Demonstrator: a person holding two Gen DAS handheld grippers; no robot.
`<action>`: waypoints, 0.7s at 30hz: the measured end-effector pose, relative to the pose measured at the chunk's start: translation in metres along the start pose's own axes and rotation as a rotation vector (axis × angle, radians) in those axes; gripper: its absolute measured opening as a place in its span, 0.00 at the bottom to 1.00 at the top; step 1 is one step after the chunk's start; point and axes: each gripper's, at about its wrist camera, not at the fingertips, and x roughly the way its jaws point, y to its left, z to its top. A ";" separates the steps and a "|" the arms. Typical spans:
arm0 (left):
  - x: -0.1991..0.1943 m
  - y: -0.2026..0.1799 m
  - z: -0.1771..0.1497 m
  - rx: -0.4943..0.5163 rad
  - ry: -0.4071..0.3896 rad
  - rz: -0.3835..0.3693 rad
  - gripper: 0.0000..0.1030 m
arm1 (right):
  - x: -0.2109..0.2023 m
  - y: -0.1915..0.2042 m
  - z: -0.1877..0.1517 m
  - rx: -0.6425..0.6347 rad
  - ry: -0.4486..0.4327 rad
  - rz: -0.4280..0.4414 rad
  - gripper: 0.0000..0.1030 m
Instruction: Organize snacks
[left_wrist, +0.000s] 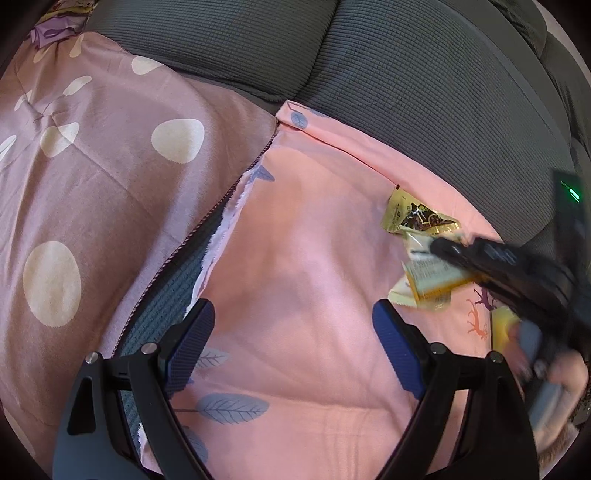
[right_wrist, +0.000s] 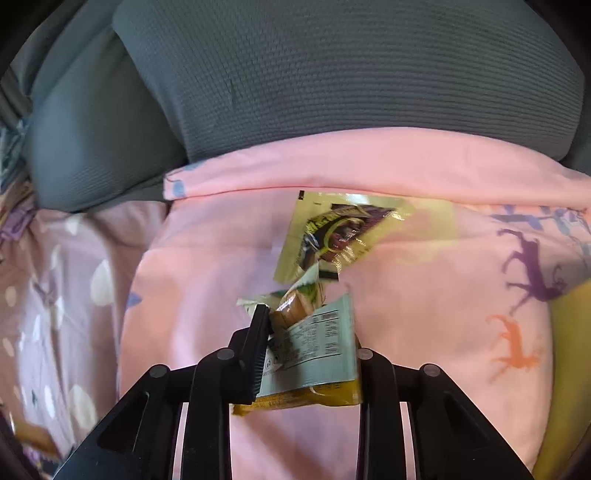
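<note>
Right gripper (right_wrist: 306, 347) pinches a snack packet (right_wrist: 314, 354) that hides its right finger; motion blurs the gold wrapper (right_wrist: 332, 236) beyond. Left gripper (left_wrist: 293, 347) spread, empty, above pink cloth (left_wrist: 295, 258).

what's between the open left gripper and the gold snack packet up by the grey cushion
Only bare pink bedsheet lies between the left gripper and the gold foil snack packet, as the left wrist view shows.

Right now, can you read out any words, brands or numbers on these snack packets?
None can be read.
Held packet: printed table and small symbols, too blurred.
Gold packet: dark logo with lettering, too blurred.
Right tongs: pale marking, unreadable.
</note>
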 end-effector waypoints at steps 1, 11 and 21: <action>0.001 0.000 0.000 0.000 0.002 0.000 0.85 | -0.009 -0.005 -0.008 -0.004 0.006 0.026 0.27; 0.012 -0.019 -0.012 0.061 0.044 0.000 0.85 | -0.026 -0.050 -0.057 0.057 0.055 0.084 0.27; 0.042 -0.063 -0.042 0.205 0.210 -0.133 0.85 | -0.053 -0.086 -0.071 0.128 -0.065 0.089 0.60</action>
